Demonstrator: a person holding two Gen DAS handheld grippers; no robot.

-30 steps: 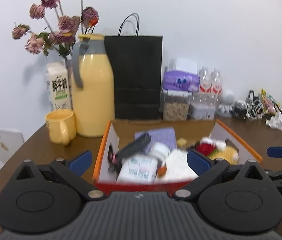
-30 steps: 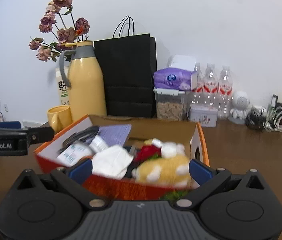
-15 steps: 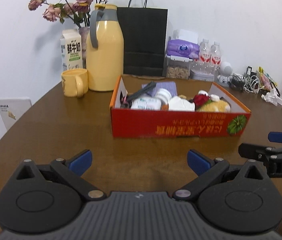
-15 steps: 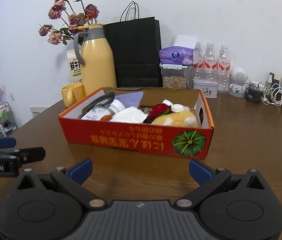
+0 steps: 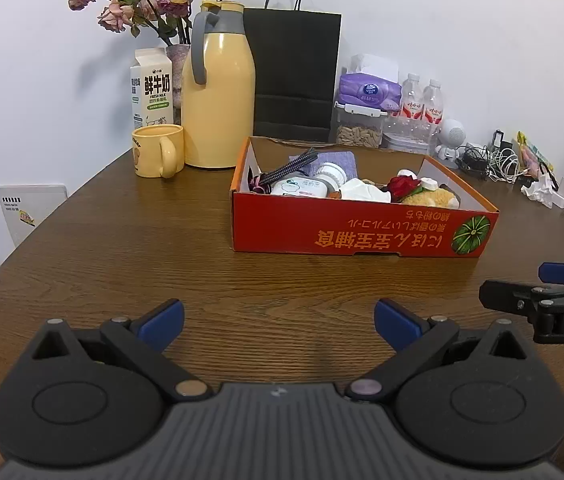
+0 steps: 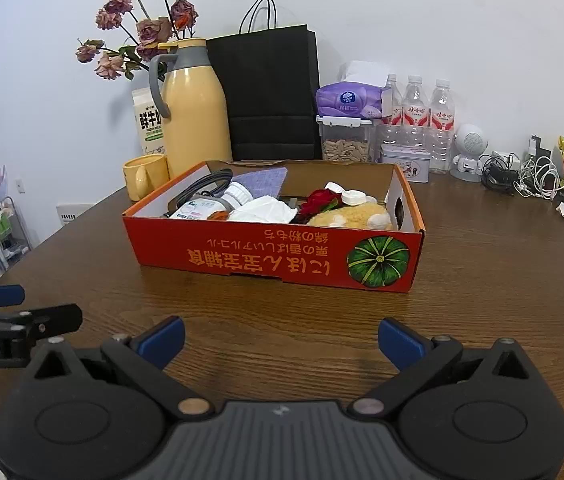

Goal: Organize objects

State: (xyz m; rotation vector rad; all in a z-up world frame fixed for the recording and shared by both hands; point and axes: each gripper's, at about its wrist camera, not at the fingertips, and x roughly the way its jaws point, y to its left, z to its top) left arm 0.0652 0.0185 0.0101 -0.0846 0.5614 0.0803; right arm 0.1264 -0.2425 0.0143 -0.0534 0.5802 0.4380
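Observation:
A red-orange cardboard box (image 5: 361, 236) with a pumpkin print stands on the brown table (image 5: 122, 248). It holds a white bottle (image 5: 309, 184), a white cloth (image 5: 363, 192), a red rose (image 5: 401, 184), a yellow plush toy (image 5: 429, 198), a black cable (image 5: 287, 166) and a purple cloth (image 5: 337, 158). My left gripper (image 5: 278, 320) is open and empty, well in front of the box. My right gripper (image 6: 280, 340) is also open and empty, facing the box (image 6: 274, 256) from the near side. Each gripper shows at the edge of the other's view.
Behind the box stand a yellow thermos jug (image 5: 218, 88), a yellow mug (image 5: 158, 150), a milk carton (image 5: 152, 88), a black paper bag (image 5: 293, 76), dried roses, a tissue pack (image 6: 347, 98), water bottles (image 6: 415, 112) and tangled cables (image 6: 521, 172). Bare wood lies between the grippers and the box.
Both grippers have drawn back from just above the box toward the near side of the table. The box now sits farther off. Both stayed open and empty.

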